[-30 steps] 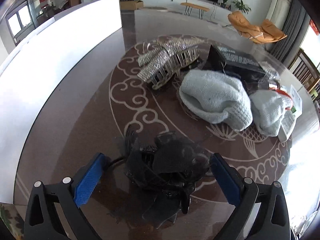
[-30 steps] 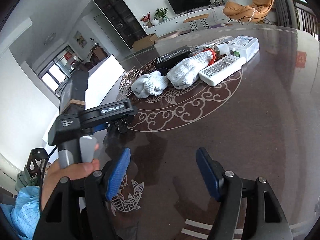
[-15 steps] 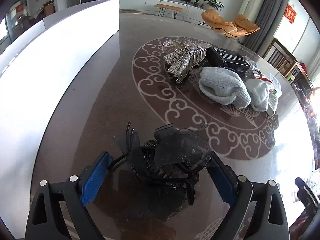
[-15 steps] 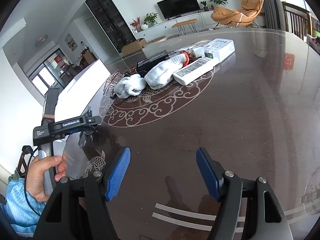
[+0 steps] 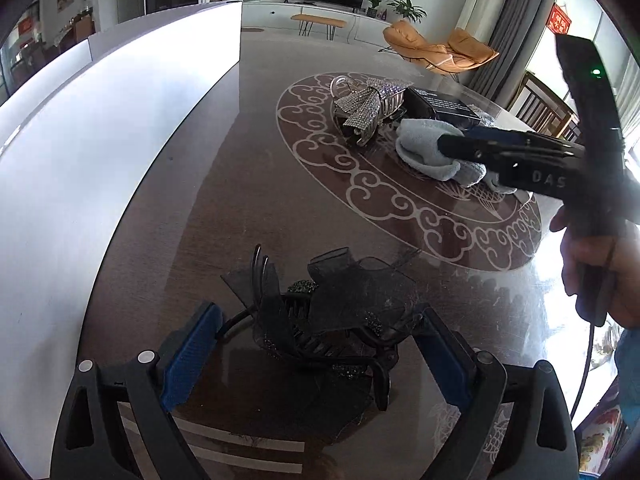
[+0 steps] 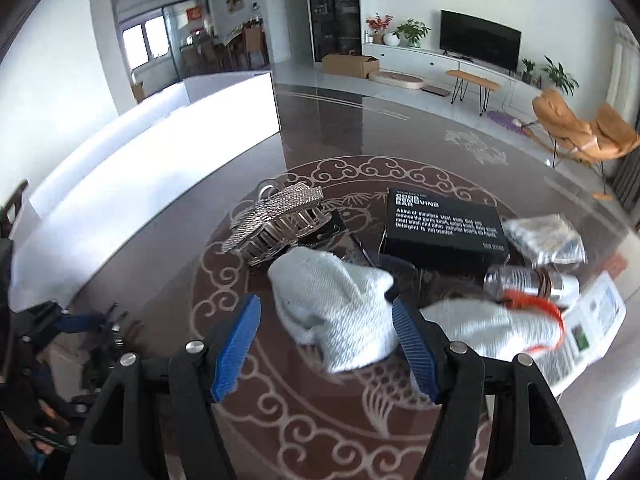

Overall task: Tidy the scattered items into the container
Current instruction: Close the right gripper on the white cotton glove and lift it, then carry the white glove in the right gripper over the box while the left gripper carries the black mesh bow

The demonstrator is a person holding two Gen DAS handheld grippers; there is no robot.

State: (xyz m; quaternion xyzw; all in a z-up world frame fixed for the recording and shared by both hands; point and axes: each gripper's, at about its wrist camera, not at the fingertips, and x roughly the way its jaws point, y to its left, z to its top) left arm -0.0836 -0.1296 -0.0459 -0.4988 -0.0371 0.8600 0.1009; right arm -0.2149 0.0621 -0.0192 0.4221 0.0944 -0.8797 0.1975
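My left gripper (image 5: 316,356) stood wide open astride the black clip (image 5: 340,312), light but snaggy, best pinched across its spine; right gripper (image 6: 328,340), open, faced the soft glove (image 6: 332,308) at twelve o'clock.

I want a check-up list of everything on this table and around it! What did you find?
Surface: glossy dark brown table with pale swirl and fish patterns.
Job's things: black lacy hair clip; silver sparkly bow hair clip; two pale knitted gloves, one plain, one orange-trimmed; long white container alongside.
Clutter: black printed box, foil packet, silver can, white printed box.
Tongs: left tongs open around the black clip, pads apart from it; right tongs open around the plain glove.
Cables: thin black cable below the right hand.
Surroundings: television, orange chair, plants.
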